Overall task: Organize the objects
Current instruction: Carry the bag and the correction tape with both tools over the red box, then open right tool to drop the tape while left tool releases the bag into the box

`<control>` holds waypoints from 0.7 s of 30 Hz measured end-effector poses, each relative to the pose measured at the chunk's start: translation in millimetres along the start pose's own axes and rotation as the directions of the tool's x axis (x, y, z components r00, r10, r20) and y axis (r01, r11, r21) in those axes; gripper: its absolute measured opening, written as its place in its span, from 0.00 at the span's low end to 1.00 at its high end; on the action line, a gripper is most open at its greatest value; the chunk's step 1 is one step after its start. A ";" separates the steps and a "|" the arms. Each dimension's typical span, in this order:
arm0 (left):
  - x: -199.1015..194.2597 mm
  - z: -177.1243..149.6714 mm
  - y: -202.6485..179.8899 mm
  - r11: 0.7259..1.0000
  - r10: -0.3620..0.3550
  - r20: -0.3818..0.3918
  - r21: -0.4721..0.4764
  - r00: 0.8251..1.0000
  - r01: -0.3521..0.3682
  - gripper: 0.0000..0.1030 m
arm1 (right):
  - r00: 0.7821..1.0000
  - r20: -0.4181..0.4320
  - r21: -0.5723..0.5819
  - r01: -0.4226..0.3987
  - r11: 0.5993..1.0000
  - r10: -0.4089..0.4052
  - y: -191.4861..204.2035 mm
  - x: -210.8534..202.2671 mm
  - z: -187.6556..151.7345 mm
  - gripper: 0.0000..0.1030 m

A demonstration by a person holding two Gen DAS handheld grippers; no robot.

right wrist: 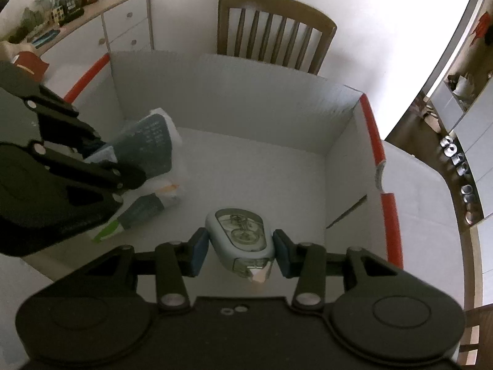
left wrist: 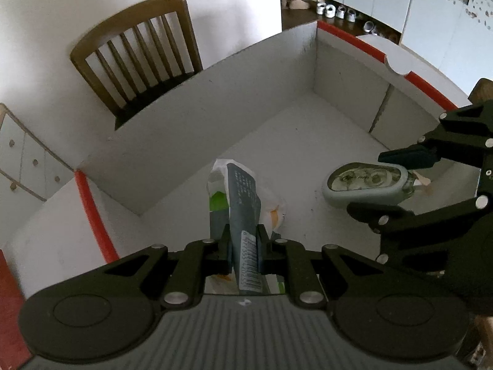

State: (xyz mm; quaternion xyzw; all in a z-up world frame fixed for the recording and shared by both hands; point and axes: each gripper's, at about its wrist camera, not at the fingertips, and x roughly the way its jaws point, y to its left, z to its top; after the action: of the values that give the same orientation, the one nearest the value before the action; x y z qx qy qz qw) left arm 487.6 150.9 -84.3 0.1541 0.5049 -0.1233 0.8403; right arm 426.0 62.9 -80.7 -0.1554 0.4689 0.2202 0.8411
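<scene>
Both wrist views are looking dim and grey inside the box, while the wall behind is glowing brightly. Daylight is probably coming from the far right, where the right view is washing out. Fisheye distortion is bending the chair and the box rims. The edges are blurring slightly; the near black parts are reading as dark, soft shapes.
</scene>
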 end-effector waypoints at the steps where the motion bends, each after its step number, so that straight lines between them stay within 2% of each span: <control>1: 1.0 0.7 -0.4 1.000 -0.004 -0.005 -0.003 1.000 0.004 0.12 | 1.000 -0.006 0.000 0.002 1.000 -0.002 1.1 0.6 -0.7 0.43; 6: 8.0 0.2 -4.5 1.000 0.004 -0.039 0.013 0.999 -0.004 0.12 | 0.999 -0.035 0.014 0.003 1.000 -0.003 4.5 2.7 -3.2 0.43; 13: 8.9 -1.4 -5.2 1.000 -0.008 -0.042 0.002 0.999 0.008 0.13 | 0.999 -0.044 0.050 -0.008 0.999 0.010 2.4 -3.7 -0.3 0.45; 16: 8.2 -1.0 -5.4 1.000 -0.006 -0.049 0.002 0.999 0.006 0.14 | 0.999 -0.033 0.046 -0.001 0.999 0.003 6.1 -11.5 4.1 0.61; 21: 1.9 0.7 -3.0 1.000 0.011 -0.036 0.007 0.999 -0.011 0.14 | 1.000 -0.008 0.044 0.006 0.999 -0.005 -0.8 -24.7 11.2 0.63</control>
State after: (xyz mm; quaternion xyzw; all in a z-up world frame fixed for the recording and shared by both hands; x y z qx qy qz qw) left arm 487.9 147.8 -86.1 0.1617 0.5185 -0.1177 0.8313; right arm 423.1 61.8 -53.8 -0.1390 0.4764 0.2070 0.8431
